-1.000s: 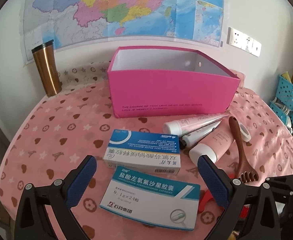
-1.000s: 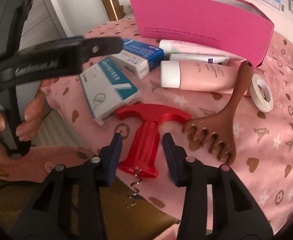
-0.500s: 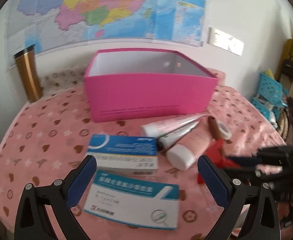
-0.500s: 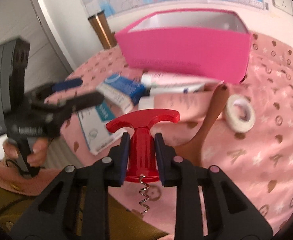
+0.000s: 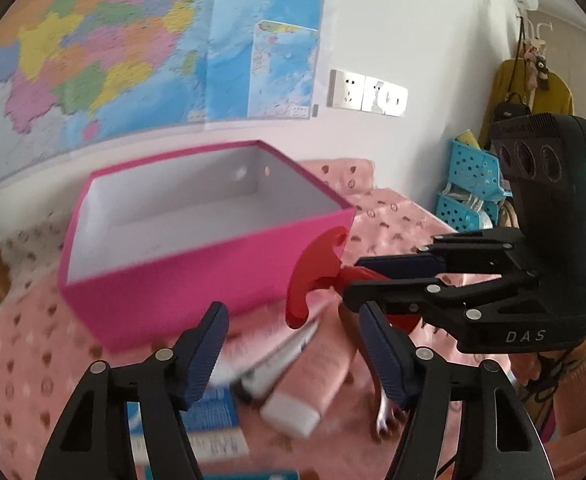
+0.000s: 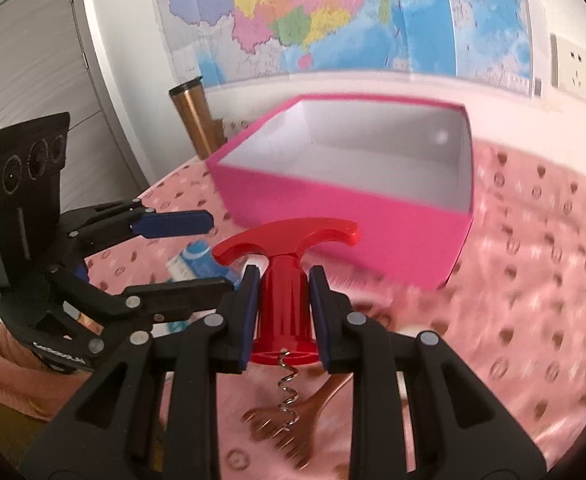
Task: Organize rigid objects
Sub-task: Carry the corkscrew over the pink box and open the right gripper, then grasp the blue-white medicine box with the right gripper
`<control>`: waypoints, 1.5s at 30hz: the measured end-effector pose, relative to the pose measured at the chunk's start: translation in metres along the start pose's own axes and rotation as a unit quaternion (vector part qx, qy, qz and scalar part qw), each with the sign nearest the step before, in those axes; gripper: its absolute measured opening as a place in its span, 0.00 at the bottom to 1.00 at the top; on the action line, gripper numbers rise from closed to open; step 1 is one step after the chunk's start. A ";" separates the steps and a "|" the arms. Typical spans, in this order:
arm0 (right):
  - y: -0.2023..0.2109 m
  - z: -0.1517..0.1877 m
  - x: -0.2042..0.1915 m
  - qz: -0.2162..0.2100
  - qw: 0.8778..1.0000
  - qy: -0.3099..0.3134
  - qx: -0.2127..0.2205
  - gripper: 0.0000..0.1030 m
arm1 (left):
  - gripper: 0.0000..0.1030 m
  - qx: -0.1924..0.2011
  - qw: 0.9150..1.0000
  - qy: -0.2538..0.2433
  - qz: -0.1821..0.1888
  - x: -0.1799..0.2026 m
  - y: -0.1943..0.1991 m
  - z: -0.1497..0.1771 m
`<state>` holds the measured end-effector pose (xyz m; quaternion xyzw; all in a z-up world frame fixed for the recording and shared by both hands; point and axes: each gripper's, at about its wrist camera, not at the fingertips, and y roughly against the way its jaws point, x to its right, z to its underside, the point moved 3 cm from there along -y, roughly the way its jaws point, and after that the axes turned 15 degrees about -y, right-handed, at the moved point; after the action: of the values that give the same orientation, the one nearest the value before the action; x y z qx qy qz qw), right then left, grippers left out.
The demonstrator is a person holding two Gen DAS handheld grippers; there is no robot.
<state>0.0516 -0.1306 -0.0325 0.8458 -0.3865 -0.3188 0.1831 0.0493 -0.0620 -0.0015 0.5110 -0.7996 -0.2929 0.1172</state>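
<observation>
My right gripper (image 6: 284, 312) is shut on a red corkscrew (image 6: 287, 264) and holds it in the air, handle toward an open pink box (image 6: 333, 204), metal spiral hanging below. The left wrist view shows the corkscrew (image 5: 313, 276) in front of the box's (image 5: 181, 276) right corner, held by the right gripper (image 5: 377, 280). My left gripper (image 5: 293, 352) is open and empty above pink tubes (image 5: 313, 380) and a blue medicine box (image 5: 209, 408). It also shows at the left of the right wrist view (image 6: 189, 256).
A brown wooden scratcher (image 6: 289, 420) lies on the pink tablecloth under the corkscrew. A copper tumbler (image 6: 195, 120) stands left of the pink box by the wall. Blue baskets (image 5: 473, 184) stand off the table to the right.
My right gripper closed on the red corkscrew, lifted it off the cloth and carried it toward the pink box. My left gripper rose and moved forward over the tubes, staying open.
</observation>
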 end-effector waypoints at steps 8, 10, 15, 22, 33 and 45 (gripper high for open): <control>-0.015 -0.053 0.018 0.005 1.000 0.015 0.008 0.26 | 0.48 -0.003 1.000 0.007 0.025 -0.031 -0.033 -0.031; -0.023 -0.065 0.022 0.006 1.000 0.020 0.002 0.26 | 0.46 -0.005 1.000 0.007 0.028 -0.037 -0.042 -0.040; -0.045 -0.093 0.032 0.016 0.999 0.026 -0.011 0.26 | 0.43 -0.015 0.999 0.009 0.028 -0.054 -0.063 -0.052; -0.077 -0.110 0.054 0.028 0.999 0.022 -0.036 0.26 | 0.43 -0.039 0.999 0.021 0.030 -0.069 -0.092 -0.055; -0.091 -0.108 0.068 0.064 0.997 0.015 -0.044 0.29 | 0.43 -0.045 0.998 0.037 0.011 -0.077 -0.083 -0.039; -0.021 -0.038 0.015 -0.058 0.998 -0.006 -0.028 0.43 | 0.56 -0.027 0.997 0.043 -0.053 -0.075 0.003 0.023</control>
<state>0.0963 -0.1265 -0.0224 0.8595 -0.3287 -0.3445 0.1858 0.0697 0.0132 -0.0098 0.5611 -0.7575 -0.2983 0.1498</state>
